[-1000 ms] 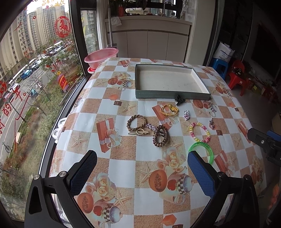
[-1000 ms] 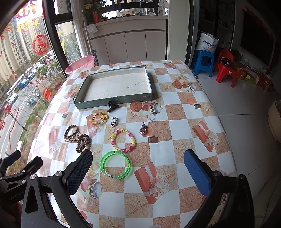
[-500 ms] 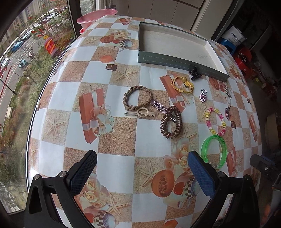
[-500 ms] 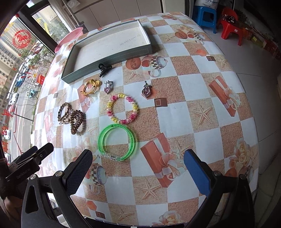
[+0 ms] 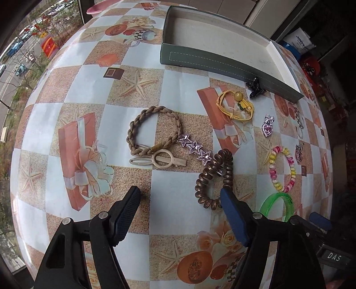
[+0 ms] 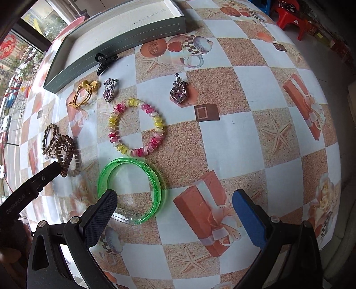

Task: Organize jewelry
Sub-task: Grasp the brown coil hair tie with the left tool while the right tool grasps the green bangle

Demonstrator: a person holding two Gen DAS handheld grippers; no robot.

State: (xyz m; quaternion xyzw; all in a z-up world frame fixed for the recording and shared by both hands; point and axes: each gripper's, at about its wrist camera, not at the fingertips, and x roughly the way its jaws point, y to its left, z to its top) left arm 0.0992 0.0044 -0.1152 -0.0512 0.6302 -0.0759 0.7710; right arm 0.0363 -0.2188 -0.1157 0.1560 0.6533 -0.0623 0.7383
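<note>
Jewelry lies loose on the checked tablecloth in front of an empty grey-green tray (image 5: 222, 62) (image 6: 115, 42). My left gripper (image 5: 180, 195) is open low over the cloth, its right finger beside a brown spiral hair tie (image 5: 213, 177). Beyond lie a beige hair clip (image 5: 158, 160), a braided bracelet (image 5: 153, 131) and a star clip (image 5: 195, 149). My right gripper (image 6: 175, 200) is open, its left finger at the near edge of a green bangle (image 6: 131, 186). A pink-yellow bead bracelet (image 6: 135, 129) and two heart pendants (image 6: 179, 93) (image 6: 109, 91) lie beyond.
A yellow cord bracelet (image 5: 235, 104) and a black claw clip (image 5: 255, 85) lie by the tray's front wall. The table's rounded edge drops to a window on the left (image 5: 20, 55) and to floor with stools on the right (image 6: 296, 13).
Both grippers have moved down and forward close to the table. The left one has narrowed and now stands by the spiral hair tie; the right one now reaches the green bangle.
</note>
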